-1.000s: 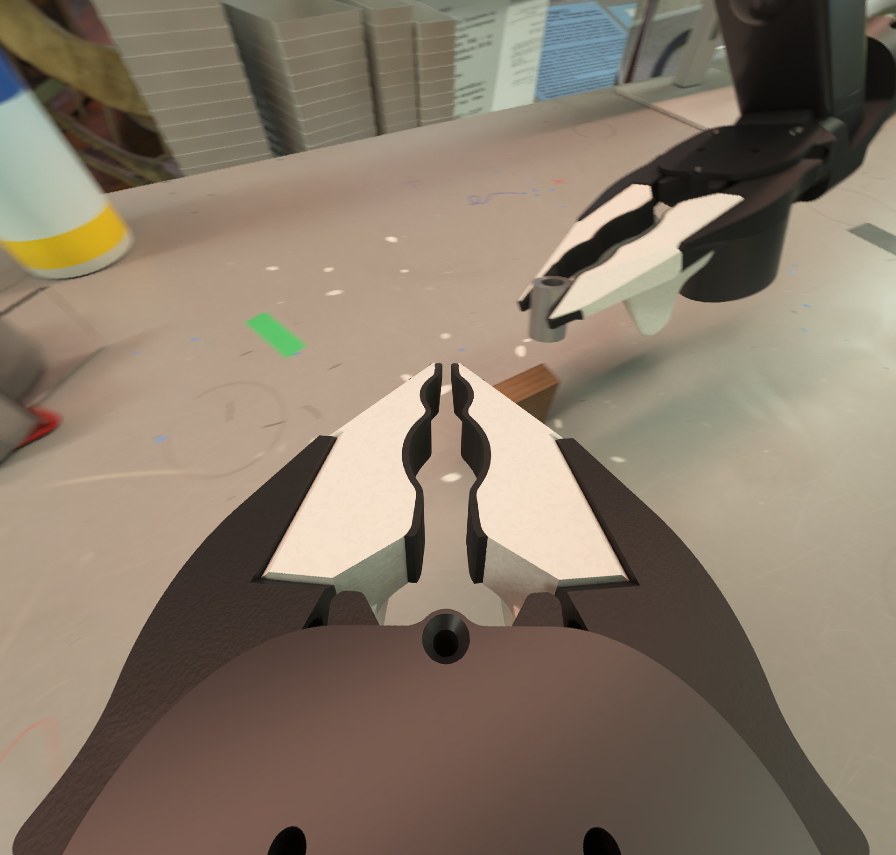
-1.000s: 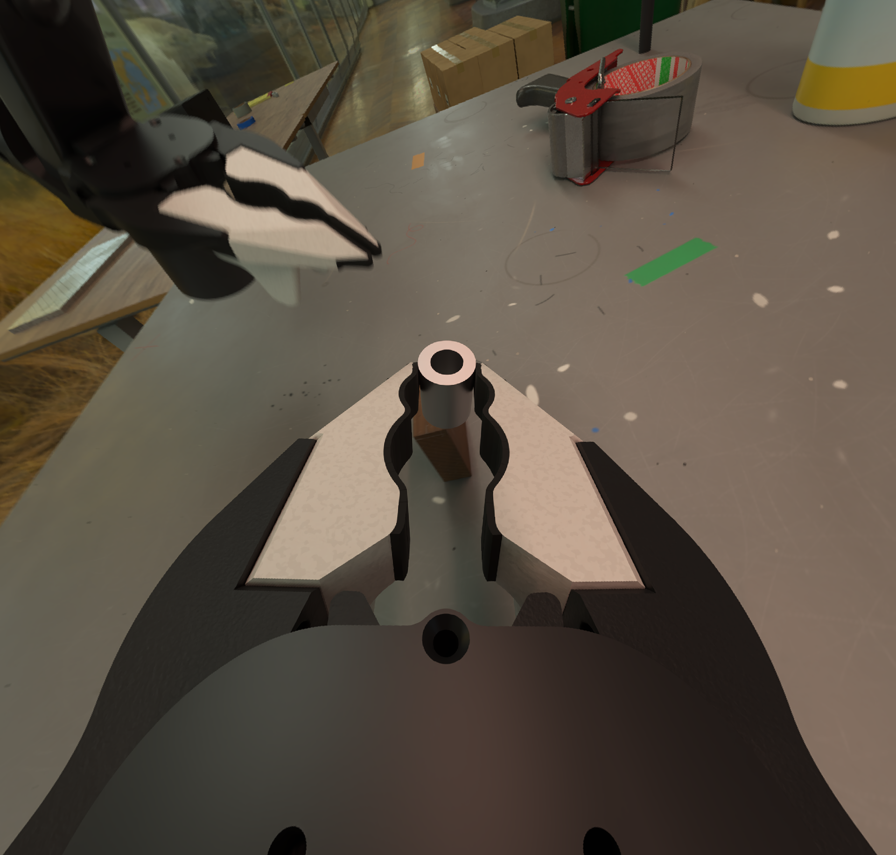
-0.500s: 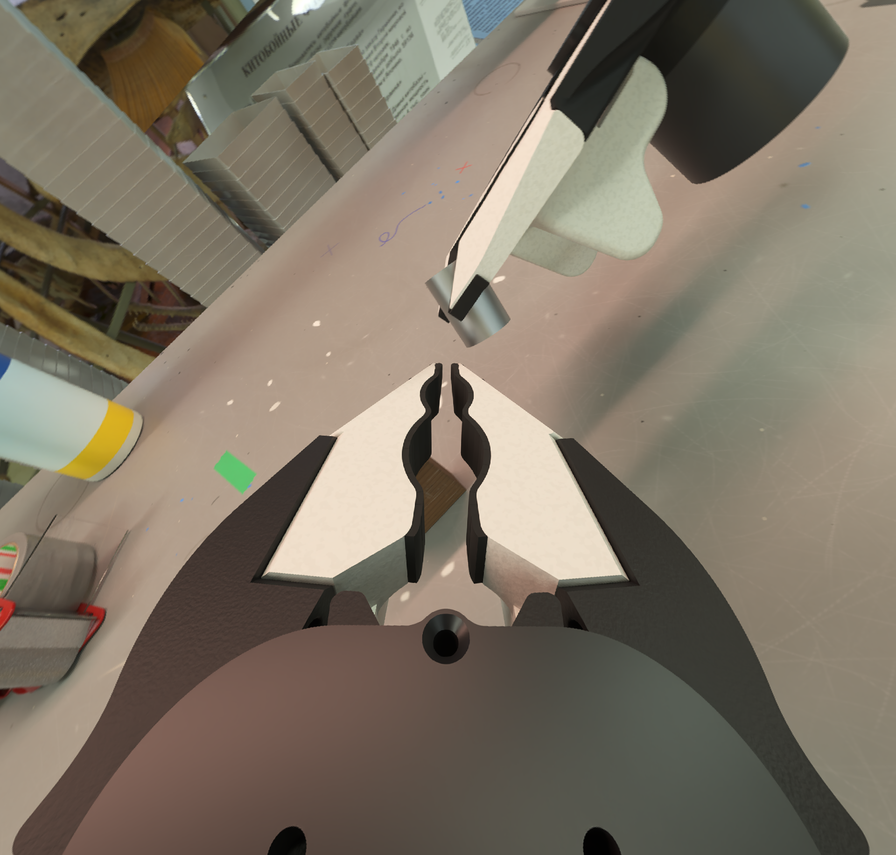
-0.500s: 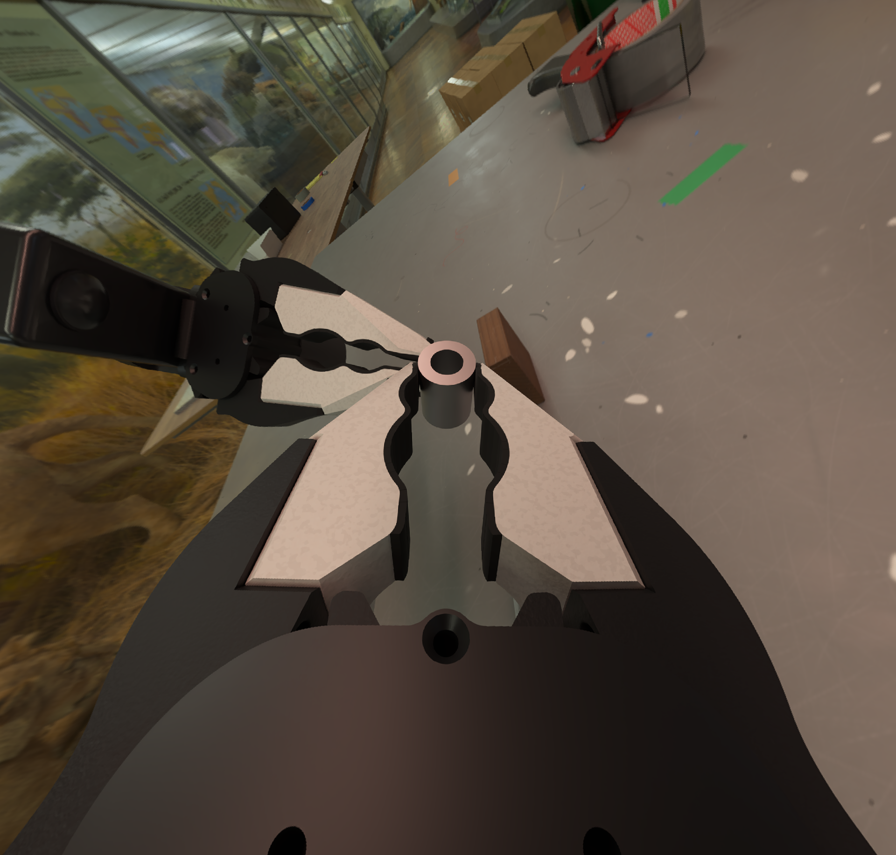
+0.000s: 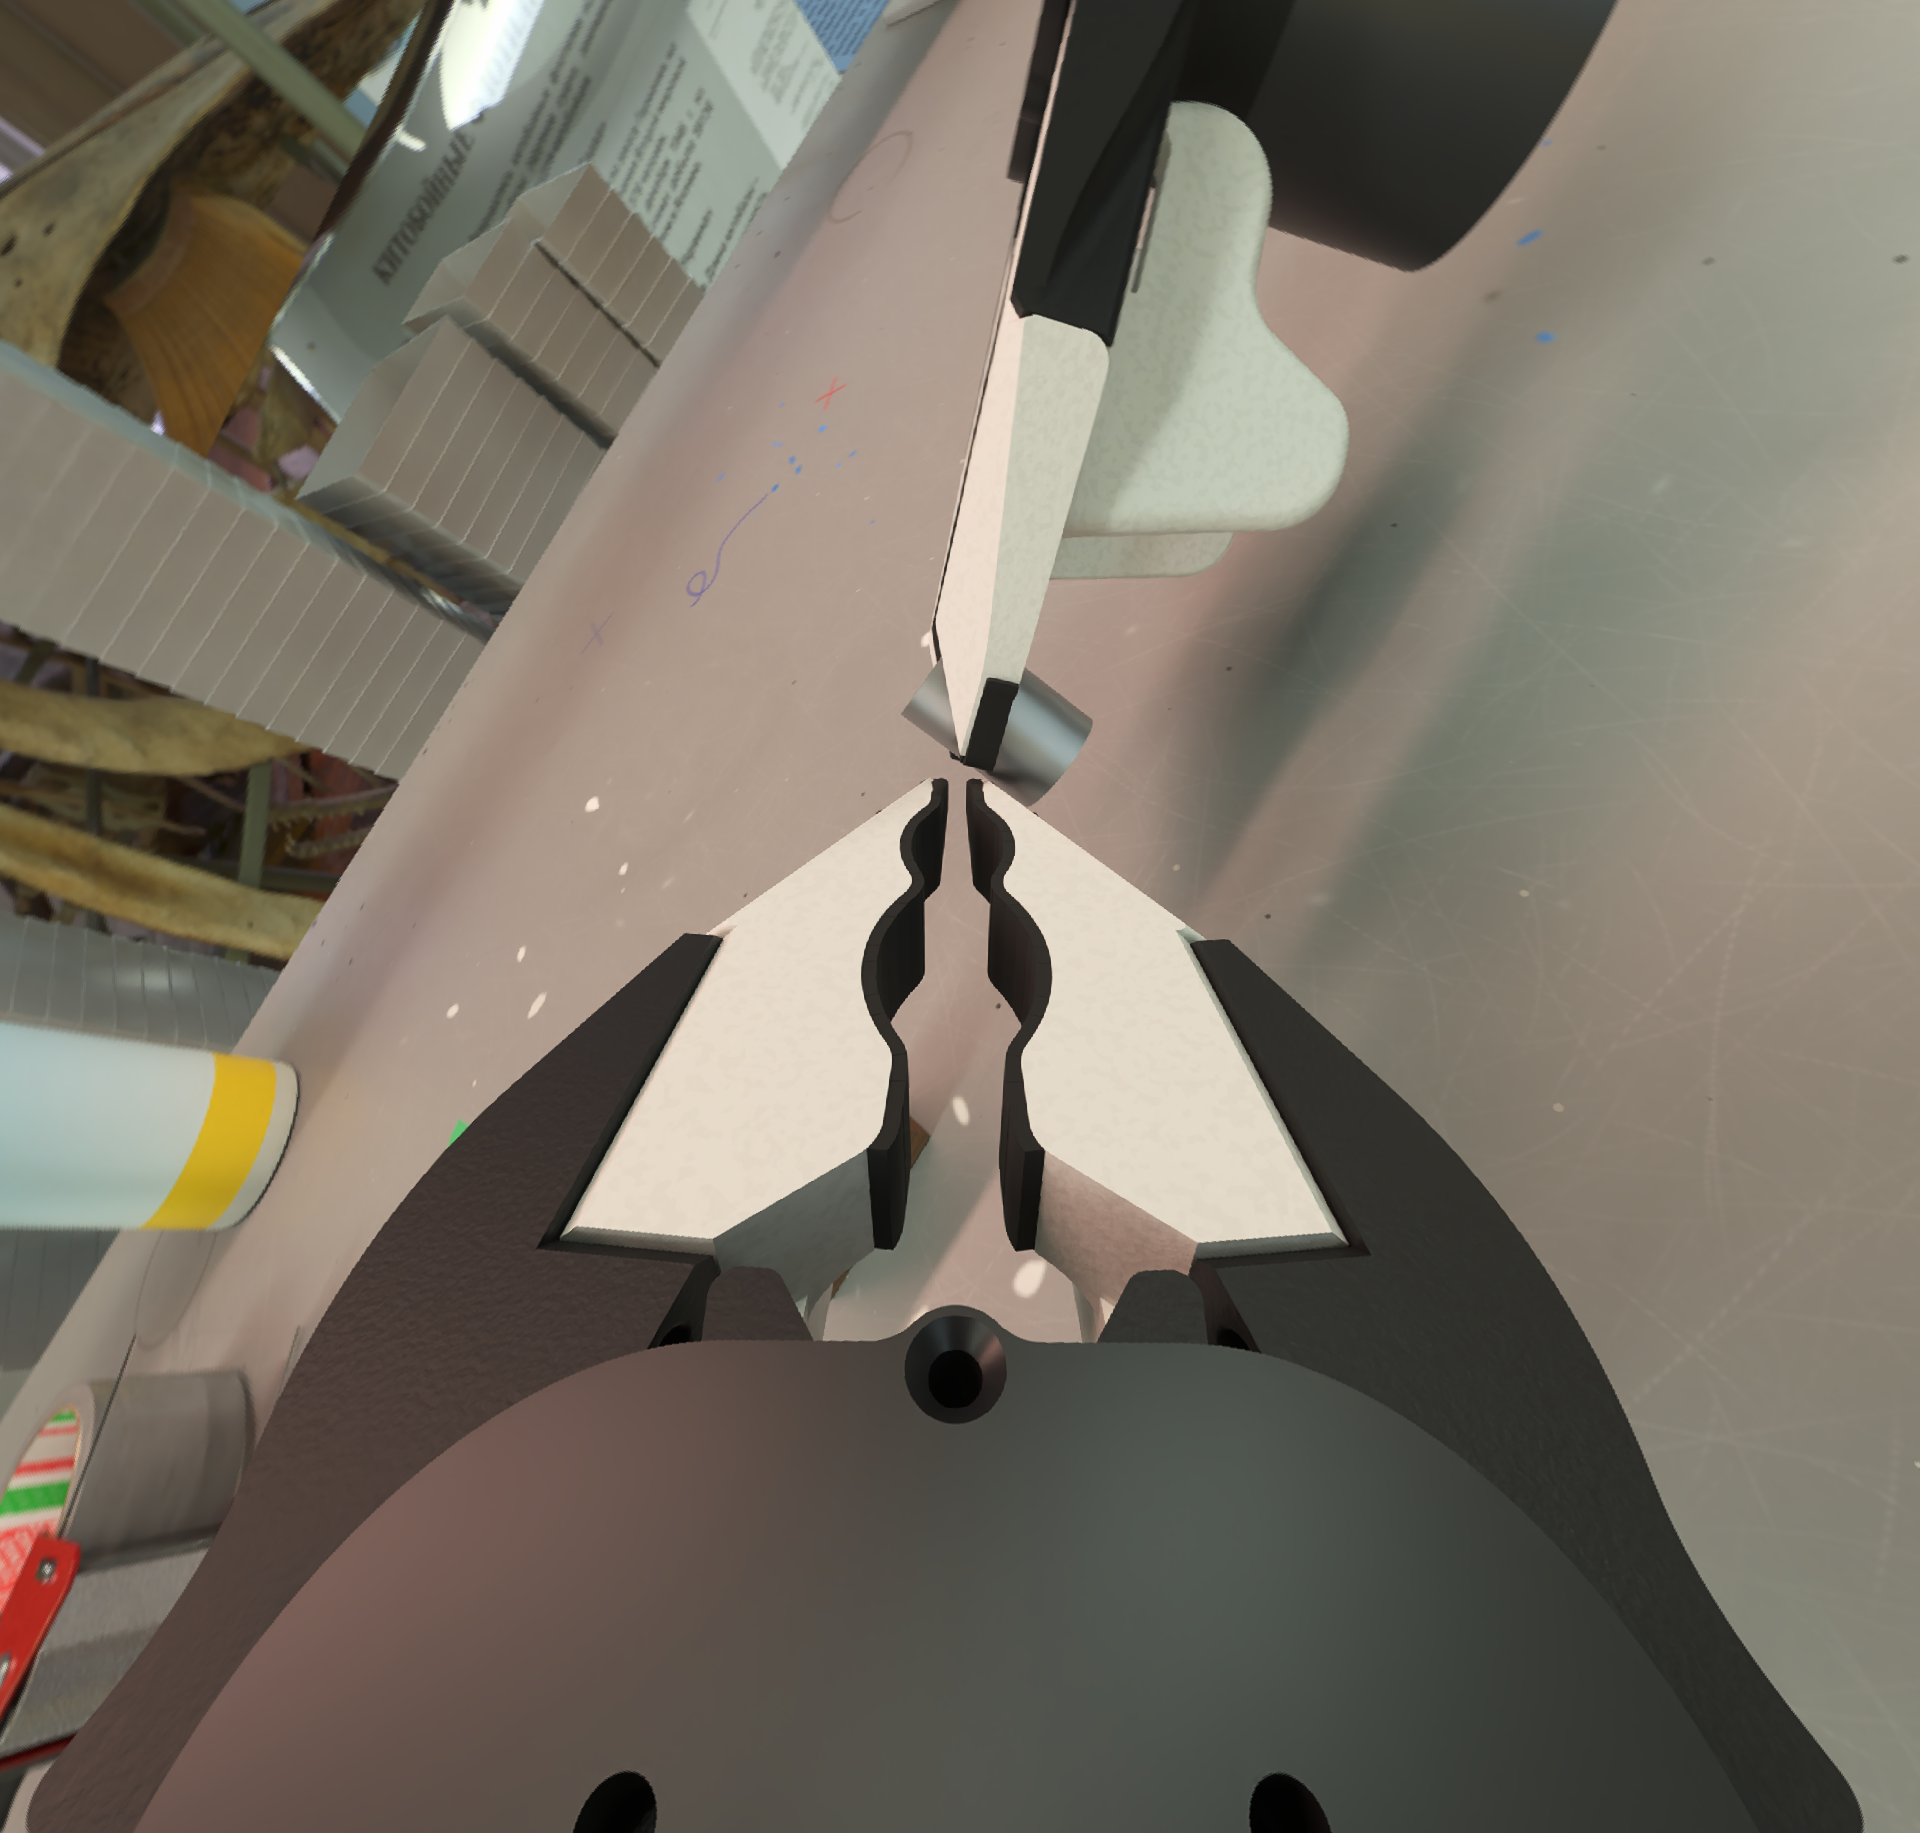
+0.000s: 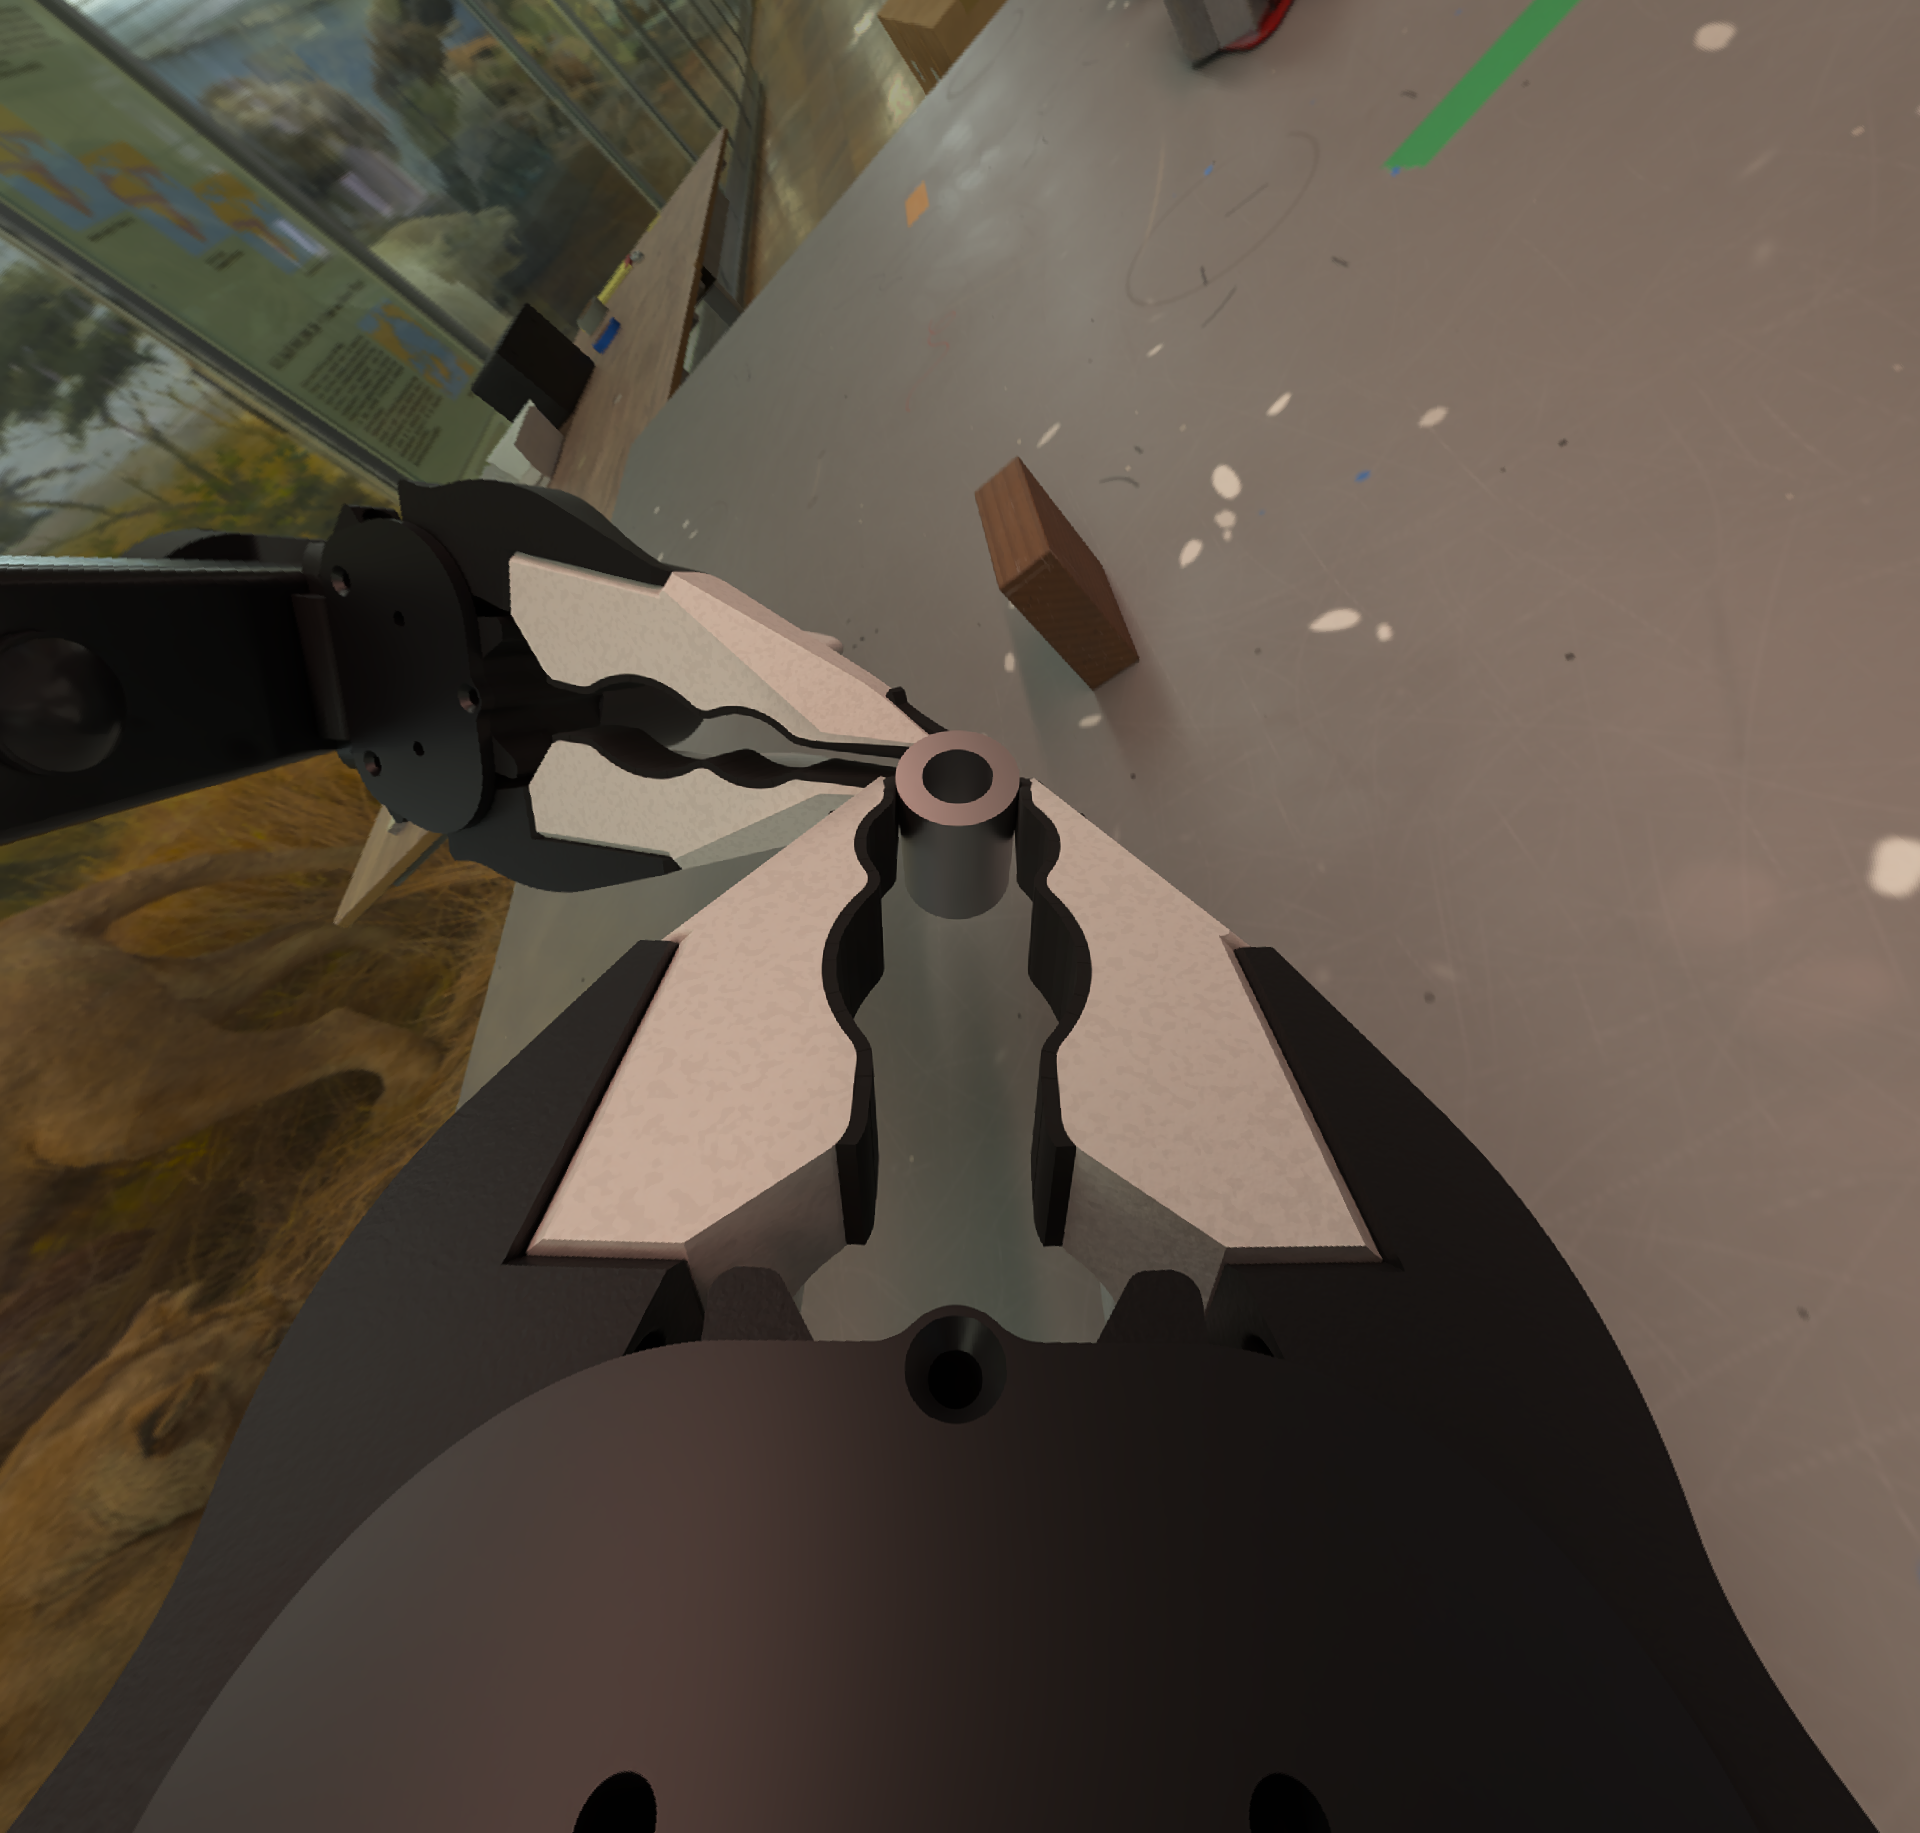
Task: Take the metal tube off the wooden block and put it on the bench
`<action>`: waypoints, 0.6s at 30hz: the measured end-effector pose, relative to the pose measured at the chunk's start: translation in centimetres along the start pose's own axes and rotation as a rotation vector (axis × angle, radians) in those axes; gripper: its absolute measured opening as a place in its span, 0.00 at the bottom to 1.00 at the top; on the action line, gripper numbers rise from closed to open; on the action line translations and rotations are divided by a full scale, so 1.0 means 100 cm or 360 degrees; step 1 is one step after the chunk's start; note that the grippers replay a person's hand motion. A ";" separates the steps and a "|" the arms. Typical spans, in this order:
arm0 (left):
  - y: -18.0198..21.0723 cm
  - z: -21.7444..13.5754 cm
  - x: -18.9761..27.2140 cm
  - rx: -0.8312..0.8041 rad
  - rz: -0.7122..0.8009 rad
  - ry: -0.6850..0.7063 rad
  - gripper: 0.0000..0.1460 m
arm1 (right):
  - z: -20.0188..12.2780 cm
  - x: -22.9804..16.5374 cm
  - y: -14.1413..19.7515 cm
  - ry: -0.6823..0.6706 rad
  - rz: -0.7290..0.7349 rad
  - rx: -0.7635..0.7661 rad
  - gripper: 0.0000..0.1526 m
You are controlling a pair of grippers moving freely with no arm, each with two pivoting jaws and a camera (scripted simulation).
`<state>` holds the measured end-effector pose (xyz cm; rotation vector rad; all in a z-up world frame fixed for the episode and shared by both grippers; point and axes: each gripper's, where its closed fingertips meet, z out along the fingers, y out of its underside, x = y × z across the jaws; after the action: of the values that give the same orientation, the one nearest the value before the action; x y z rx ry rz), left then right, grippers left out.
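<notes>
My right gripper [image 6: 956, 796] is shut on the short metal tube [image 6: 954, 848], holding it upright at its fingertips, above the bench [image 6: 1507, 848]. The wooden block [image 6: 1055, 578] lies bare on the bench beyond it. My left gripper [image 5: 957, 791] is shut and empty, its tips almost touching the tube [image 5: 1044, 734]. In the right wrist view the left gripper [image 6: 899, 744] comes in from the left, its tips at the tube's rim. In the left wrist view the right gripper [image 5: 977, 734] is edge-on from above. A sliver of the block [image 5: 920, 1134] shows between my left fingers.
A tape dispenser [image 5: 114, 1451] and a white cylinder with a yellow band [image 5: 135, 1139] stand at the left. Stacked grey boxes [image 5: 520, 349] line the far side. A green tape strip [image 6: 1486, 79] is stuck on the bench. The bench edge [image 6: 582, 744] runs behind the left gripper.
The right gripper has carried the tube up and away from the block, and both views have rolled. The left gripper has closed in until its tips nearly touch the tube.
</notes>
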<state>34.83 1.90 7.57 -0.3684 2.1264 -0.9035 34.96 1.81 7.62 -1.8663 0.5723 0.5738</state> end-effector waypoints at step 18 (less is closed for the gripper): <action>-0.024 0.074 0.010 0.0013 -0.0534 0.0611 0.44 | -0.093 0.072 0.044 0.0910 -0.0201 -0.0065 0.14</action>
<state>39.65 -3.84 5.42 -0.6001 2.4515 -1.2561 38.92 -9.16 3.11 -2.0914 0.8061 -0.0452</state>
